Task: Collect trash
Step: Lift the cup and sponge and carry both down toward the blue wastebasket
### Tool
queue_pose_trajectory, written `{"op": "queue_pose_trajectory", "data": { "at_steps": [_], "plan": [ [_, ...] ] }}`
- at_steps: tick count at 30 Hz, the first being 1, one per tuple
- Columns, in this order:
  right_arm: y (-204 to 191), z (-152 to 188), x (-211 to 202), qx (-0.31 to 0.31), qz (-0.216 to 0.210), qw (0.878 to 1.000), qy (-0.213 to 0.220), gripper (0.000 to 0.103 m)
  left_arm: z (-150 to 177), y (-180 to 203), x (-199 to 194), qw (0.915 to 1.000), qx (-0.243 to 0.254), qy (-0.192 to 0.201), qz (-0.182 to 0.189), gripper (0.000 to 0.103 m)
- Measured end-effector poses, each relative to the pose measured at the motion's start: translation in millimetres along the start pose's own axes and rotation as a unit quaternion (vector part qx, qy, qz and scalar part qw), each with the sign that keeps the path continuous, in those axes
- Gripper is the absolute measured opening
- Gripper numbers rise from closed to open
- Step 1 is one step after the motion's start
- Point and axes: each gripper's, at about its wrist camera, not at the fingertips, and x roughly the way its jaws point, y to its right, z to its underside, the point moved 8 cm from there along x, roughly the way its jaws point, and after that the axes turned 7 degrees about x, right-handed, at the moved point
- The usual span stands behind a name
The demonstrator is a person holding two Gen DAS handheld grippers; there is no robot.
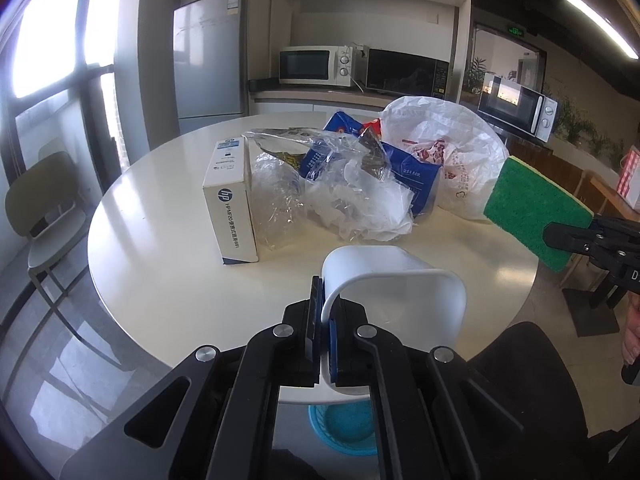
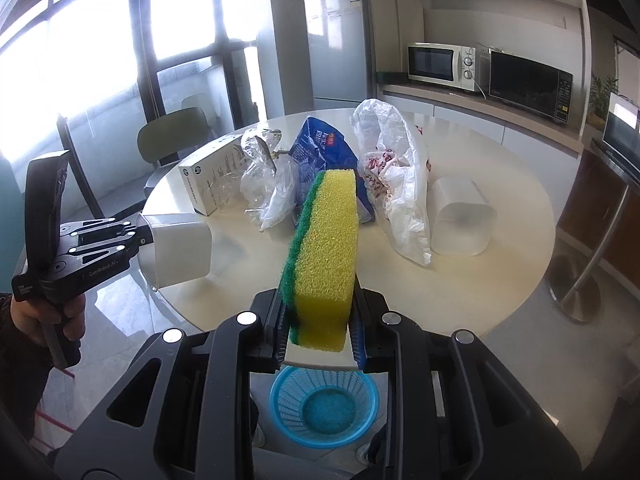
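My left gripper (image 1: 324, 320) is shut on the rim of a white plastic container (image 1: 400, 292), held above the round table's (image 1: 160, 220) near edge; it also shows in the right wrist view (image 2: 180, 248). My right gripper (image 2: 320, 320) is shut on a yellow and green sponge (image 2: 324, 248), seen at right in the left wrist view (image 1: 536, 212). On the table lie a white HP box (image 1: 232, 208), crumpled clear plastic (image 1: 352, 200), a blue bag (image 1: 412, 176) and a white plastic bag (image 1: 452, 152). A blue basket (image 2: 324, 408) stands on the floor below.
A second white container (image 2: 460, 216) lies on its side on the table's right part. A green chair (image 1: 40, 204) stands at the table's left, a black chair (image 1: 532, 372) at its near right. A fridge (image 1: 210, 64) and microwaves (image 1: 316, 66) line the back wall.
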Motion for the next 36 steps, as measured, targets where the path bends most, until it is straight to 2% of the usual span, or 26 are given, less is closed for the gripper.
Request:
{"op": "queue_pose_trajectory", "data": {
  "at_steps": [15,22,28,36],
  "plan": [
    [-25,29,-46,-0.034,-0.065,0.996,-0.044,0.023,20,31,-64,0.9987,-0.007,0.011,0.049,0.002],
    [-43,54,-66,-0.062,-0.099,0.99,-0.079,0.023,39,47,-82,0.9975,-0.013,-0.002,0.069,0.002],
    [-49,79,-63,-0.063,-0.114,0.985,-0.11,0.023,63,56,-72,0.9958,-0.029,-0.03,0.081,0.002],
    [-37,118,-26,-0.038,-0.109,0.979,-0.167,0.023,96,64,-27,0.9899,-0.046,-0.089,0.1,0.002]
  ]
}}
